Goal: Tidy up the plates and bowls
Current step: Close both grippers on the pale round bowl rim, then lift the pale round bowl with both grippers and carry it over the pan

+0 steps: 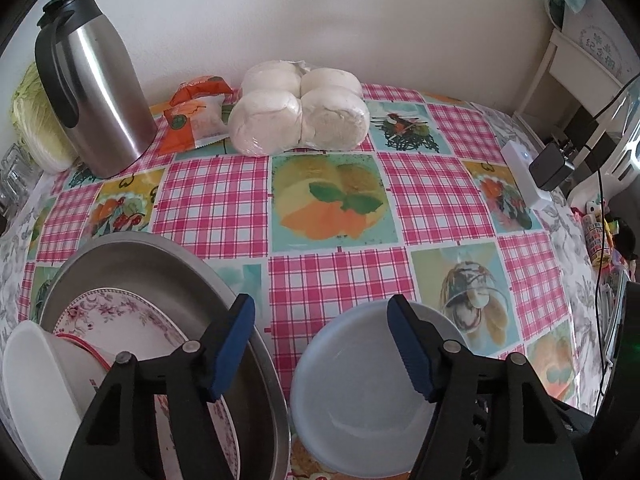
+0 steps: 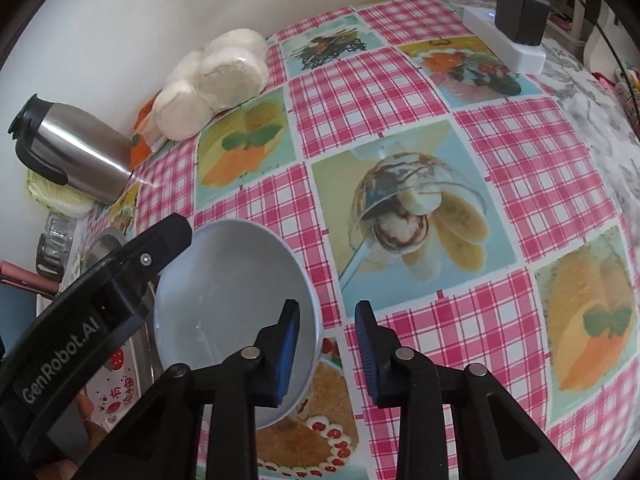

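A pale blue bowl point(image 1: 360, 400) point(image 2: 224, 292) sits on the checked tablecloth, just right of a steel basin point(image 1: 160, 248). The basin holds a floral plate point(image 1: 120, 312) and a white bowl with a red rim point(image 1: 36, 380). My left gripper point(image 1: 320, 304) is open and straddles the blue bowl's left rim, one pad over the basin's edge and the other inside the bowl. My right gripper point(image 2: 327, 306) straddles the bowl's right rim. Its left pad is inside the bowl, its right pad is outside, and cloth shows between that pad and the rim.
At the back by the wall stand a steel thermos jug point(image 1: 92, 92), a bag of white buns point(image 1: 300, 116), orange snack packets point(image 1: 192, 116) and a cabbage point(image 1: 32, 120). A white power strip with a black adapter point(image 2: 516, 28) lies at the table's right edge.
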Motion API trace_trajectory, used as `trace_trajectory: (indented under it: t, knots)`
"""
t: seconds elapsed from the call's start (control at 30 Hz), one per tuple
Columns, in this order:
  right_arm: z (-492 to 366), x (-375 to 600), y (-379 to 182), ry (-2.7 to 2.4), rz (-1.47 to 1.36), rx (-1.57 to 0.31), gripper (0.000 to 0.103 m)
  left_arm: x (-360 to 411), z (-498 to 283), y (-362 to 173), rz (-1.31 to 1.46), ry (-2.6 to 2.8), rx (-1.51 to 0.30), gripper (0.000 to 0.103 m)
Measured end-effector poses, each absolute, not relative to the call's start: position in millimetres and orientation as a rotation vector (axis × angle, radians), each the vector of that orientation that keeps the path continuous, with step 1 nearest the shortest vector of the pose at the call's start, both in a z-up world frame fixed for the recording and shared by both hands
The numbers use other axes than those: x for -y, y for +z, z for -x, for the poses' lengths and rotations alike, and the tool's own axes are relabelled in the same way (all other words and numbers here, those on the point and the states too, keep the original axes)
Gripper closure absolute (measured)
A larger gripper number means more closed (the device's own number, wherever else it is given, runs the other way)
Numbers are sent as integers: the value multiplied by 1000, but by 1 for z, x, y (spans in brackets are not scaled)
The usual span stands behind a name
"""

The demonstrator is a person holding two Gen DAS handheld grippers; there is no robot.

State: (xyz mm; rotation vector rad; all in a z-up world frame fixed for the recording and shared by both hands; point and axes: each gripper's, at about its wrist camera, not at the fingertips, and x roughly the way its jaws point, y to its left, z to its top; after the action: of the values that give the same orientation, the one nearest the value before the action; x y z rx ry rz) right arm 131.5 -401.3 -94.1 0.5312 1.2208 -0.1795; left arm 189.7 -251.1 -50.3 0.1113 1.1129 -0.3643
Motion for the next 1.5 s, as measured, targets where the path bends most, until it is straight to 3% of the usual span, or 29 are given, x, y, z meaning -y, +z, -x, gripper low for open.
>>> trace_trajectory:
  t: [0.43,0.7,0.87,1.1,1.37,1.5]
  knots:
    - [-122,426,-93,-241,-587,-1197,73,257,-186,-52,-110,-410,-1129,35]
    - [-115,445,-94,-285,-631,-1176,73,264,-184,-60,-108,-457,-1161,48]
    - [-112,448,-98,-280,-669,-1178,73,273,-182,-73,-137,-461,-1194,50]
    - [-112,446,-100,-276,-692,-1174,73,278,-180,-86,-163,-469,-1214,70]
    - [-112,446,-103,-275,-722,-1170,73,280,-178,-86,-182,-482,-1198,81]
    - [-111,447,-103,-275,-736,-1168,73,283,-176,-86,-211,-483,-1185,82]
